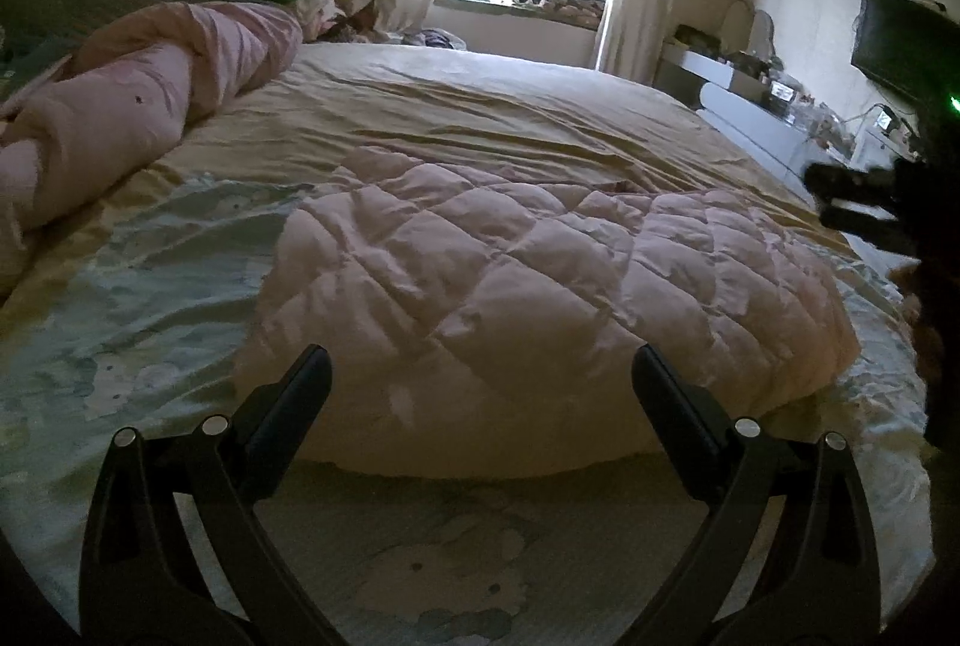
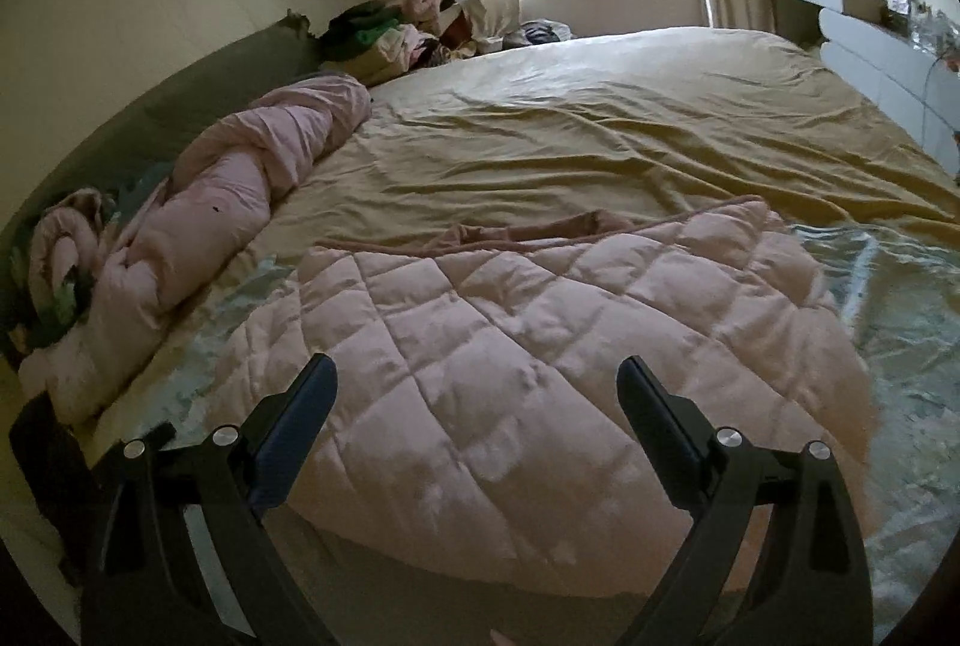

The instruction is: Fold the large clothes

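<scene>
Quilted pink coat point(image 1: 528, 298) lying folded on bed point(image 1: 540, 105), near edge just ahead of both tools. Left gripper point(image 1: 480, 394) fingers spread wide, holding nothing. Right gripper point(image 2: 477, 400) fingers likewise wide and empty, above coat. Probable hazards: slippery, puffy padding springing open once released; shallow pinch catching top layer only, dragging fold askew.

The black two-finger left gripper point(image 1: 480, 370) points forward with its jaws spread wide, nothing between them; the black two-finger right gripper point(image 2: 477, 376) matches it, fingers equally parted and empty
</scene>
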{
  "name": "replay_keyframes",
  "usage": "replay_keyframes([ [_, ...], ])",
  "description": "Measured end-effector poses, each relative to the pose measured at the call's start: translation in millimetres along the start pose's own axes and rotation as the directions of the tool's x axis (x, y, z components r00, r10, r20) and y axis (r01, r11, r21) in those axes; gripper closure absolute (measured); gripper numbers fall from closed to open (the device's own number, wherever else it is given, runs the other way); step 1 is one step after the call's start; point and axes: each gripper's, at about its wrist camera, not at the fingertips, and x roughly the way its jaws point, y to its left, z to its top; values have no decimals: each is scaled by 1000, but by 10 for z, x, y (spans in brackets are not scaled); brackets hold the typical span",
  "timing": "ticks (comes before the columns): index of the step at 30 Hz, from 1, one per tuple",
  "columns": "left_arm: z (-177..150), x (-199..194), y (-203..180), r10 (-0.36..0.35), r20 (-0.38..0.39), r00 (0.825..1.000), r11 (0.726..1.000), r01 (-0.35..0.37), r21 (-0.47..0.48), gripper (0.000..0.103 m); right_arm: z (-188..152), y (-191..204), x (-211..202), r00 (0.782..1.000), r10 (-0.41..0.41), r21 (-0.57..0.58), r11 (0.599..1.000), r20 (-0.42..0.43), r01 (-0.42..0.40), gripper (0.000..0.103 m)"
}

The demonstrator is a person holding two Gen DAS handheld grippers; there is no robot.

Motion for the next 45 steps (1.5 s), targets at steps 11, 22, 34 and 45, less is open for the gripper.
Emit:
replay_keyframes([
  [11,-60,-166,40,55,4,998,998,-55,10,9,-429,-438,-441,995,-93,42,995,27,92,9],
  [22,-188,-276,46,116,-9,993,993,-116,21,9,-779,-922,-655,989,-150,141,979,12,146,9],
  [34,-305,-294,36,172,-34,985,984,-170,46,9,-1039,-1181,-689,987,-161,195,967,-24,163,9],
  [45,-467,-55,169,185,-122,975,983,-185,11,9,-1277,-1464,-520,990,-105,312,941,-93,129,9],
])
